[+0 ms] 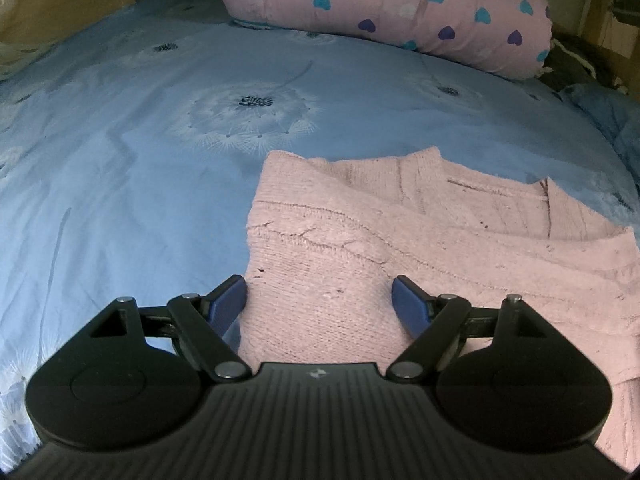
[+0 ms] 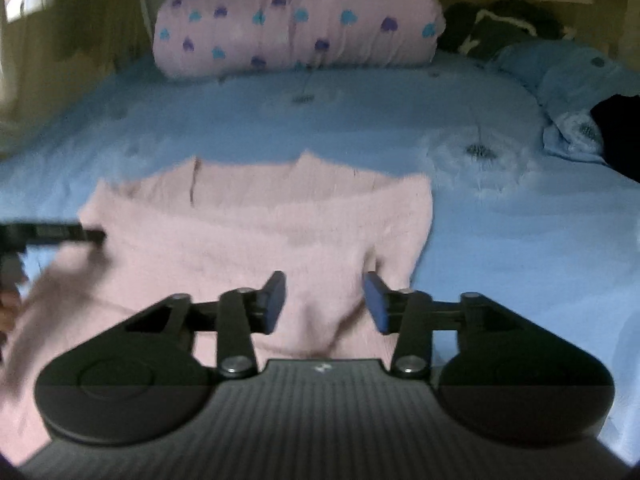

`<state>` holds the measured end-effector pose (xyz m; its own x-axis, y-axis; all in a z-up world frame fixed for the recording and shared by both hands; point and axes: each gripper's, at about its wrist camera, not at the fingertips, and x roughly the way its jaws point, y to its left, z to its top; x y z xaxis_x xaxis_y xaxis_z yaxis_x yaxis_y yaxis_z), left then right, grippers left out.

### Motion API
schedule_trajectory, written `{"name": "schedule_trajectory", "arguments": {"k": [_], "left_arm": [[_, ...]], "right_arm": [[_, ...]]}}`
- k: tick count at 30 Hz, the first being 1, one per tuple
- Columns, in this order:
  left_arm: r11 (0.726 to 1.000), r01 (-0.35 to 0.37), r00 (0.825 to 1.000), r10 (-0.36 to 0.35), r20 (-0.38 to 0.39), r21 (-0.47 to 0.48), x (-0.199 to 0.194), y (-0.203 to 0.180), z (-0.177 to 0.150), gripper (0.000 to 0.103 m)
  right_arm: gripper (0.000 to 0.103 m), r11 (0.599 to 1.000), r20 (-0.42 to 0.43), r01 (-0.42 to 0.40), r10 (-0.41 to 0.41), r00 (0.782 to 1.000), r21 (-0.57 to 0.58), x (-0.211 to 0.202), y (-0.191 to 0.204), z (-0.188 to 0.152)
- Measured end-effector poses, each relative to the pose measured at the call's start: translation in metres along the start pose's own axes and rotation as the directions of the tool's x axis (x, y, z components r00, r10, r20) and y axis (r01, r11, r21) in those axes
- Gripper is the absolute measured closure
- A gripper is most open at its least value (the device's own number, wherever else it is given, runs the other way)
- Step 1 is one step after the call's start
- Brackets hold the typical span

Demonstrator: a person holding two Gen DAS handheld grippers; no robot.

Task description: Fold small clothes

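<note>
Between the spread blue fingers of the left tool (image 1: 320, 304) lies the near left corner of the pink knitted sweater (image 1: 420, 240), its jaws released and gripping nothing; the right tool (image 2: 325, 302) stands likewise released, its fingers apart over the sweater's near right part, with the garment lying flat on the bed. Beyond both tools the sweater's collar edge points away across the blue dandelion-print bedcover (image 1: 140, 140). Farthest off, a rolled pink quilt with hearts (image 1: 384, 12) rests on the bed, a blue pillow (image 2: 572, 92) to its right.
</note>
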<state>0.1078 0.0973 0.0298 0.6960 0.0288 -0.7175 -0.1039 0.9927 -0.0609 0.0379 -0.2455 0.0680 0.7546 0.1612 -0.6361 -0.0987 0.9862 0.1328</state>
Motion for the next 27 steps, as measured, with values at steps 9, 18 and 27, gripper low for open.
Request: {"name": "schedule_trajectory", "arguments": {"k": [9, 18, 27], "left_arm": [[0.999, -0.019, 1.0, 0.019, 0.001, -0.03, 0.005, 0.007, 0.001, 0.019], [0.998, -0.004, 1.0, 0.006, 0.026, -0.056, -0.003, 0.013, 0.008, 0.017], [0.995, 0.096, 0.983, -0.094, 0.16, -0.009, -0.028, 0.008, 0.017, 0.042]], "right_arm": [[0.09, 1.0, -0.032, 0.002, -0.002, 0.999, -0.004, 0.045, 0.011, 0.008], [0.083, 0.988, -0.002, 0.095, -0.096, 0.995, -0.121, 0.058, 0.009, -0.008], [0.074, 0.988, 0.052, 0.127, -0.123, 0.991, -0.088, 0.014, 0.008, 0.006]]}}
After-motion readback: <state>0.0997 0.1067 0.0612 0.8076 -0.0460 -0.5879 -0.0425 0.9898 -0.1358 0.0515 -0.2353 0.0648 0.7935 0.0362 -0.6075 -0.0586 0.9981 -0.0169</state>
